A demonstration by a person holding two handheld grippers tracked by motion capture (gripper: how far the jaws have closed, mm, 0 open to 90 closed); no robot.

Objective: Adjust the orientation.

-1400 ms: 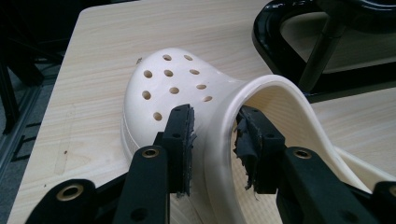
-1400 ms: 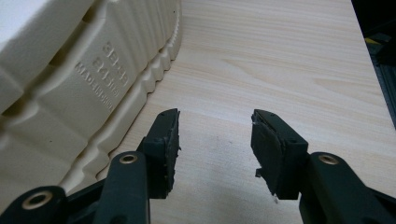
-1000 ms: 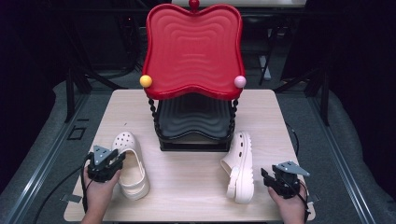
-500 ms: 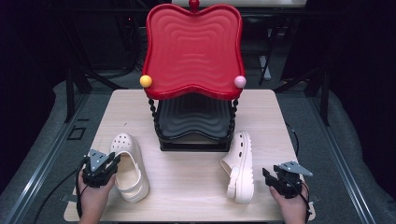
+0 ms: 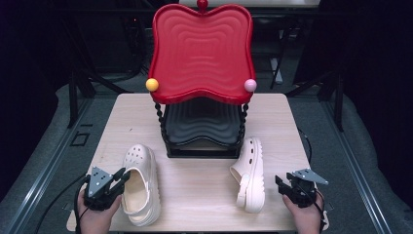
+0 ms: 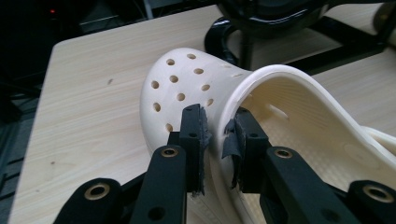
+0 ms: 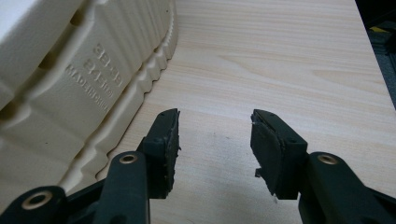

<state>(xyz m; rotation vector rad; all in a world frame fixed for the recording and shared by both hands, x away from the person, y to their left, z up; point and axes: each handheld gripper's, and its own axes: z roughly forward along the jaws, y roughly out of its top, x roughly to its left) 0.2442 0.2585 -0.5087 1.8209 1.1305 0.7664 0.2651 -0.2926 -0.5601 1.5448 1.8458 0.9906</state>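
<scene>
Moulded text on the sole of the right clog (image 7: 70, 79), read from the right gripper view: "MADE IN CHINA" legible, with two lines of raised size characters above it, too unclear to read. No other writing seen. Table (image 5: 204, 195) is light wood; a two-tier rack stands at its far middle, red tray (image 5: 202, 48) on top, black tray (image 5: 202, 124) below, with a yellow ball (image 5: 152, 85) and a pink ball (image 5: 250, 85) at the red tray's front corners. Left clog (image 5: 139, 183) lies sole down on the near left of the table, opening up, long axis roughly near to far, perforated toe toward the rack and heel toward the person. Right clog (image 5: 251, 173) lies tipped on its side at the near right, toe toward the rack, long axis near to far with a slight slant, ridged sole facing the right gripper (image 5: 287, 185). The two clogs are well apart, one on each side of the rack's front. Left gripper (image 6: 218, 135): jaws nearly closed on the wall of the left clog at the edge of its opening, one pad outside by the holes, one inside; grasping the clog. In the high view it sits just left of that clog, held by the left hand (image 5: 95, 219). Right gripper: jaws spread wide, nothing between them, bare table under them; near the right clog's sole, not touching. Right hand (image 5: 306, 214) holds it at the table's near right edge.
</scene>
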